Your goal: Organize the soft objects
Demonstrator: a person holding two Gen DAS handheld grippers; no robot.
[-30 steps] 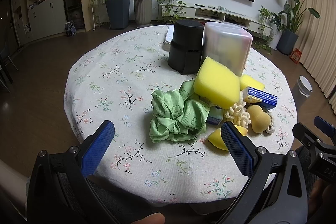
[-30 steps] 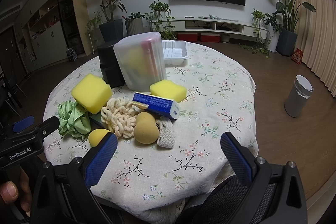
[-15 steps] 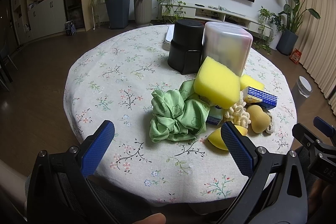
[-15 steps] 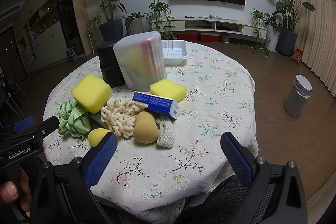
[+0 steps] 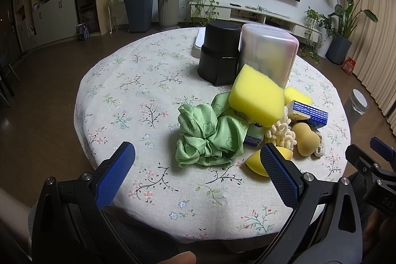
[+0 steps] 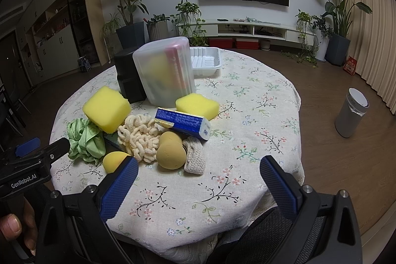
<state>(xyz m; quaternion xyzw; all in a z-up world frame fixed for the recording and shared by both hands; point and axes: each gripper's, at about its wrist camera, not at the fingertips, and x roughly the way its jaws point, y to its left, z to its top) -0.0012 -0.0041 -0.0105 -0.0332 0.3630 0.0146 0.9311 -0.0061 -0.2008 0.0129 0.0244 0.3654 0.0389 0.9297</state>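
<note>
Nothing has changed since a second ago. Our left tool and our right tool still hang at the near edge of the table, both spread wide and holding nothing. No soft thing has moved. So we think the sorting has not started yet.

The soft things sit in one heap. In the left view the heap is at about 1 o'clock from our left tool. The green cloth is nearest to it, crumpled up. The big yellow sponge leans on top of the heap, tilted. In the right view the heap is at about 11 o'clock from our right tool. There we see the curly cream mop head, the tan egg sponge touching the knit pad, the small yellow ball sponge, the blue pack and the flat yellow sponge.

Behind the heap, at 12 o'clock, stand the black bin and the frosted bin, side by side. The frosted bin already has things inside. A white tray lies behind them.

We think we must next reach in and pick one soft thing.
</note>
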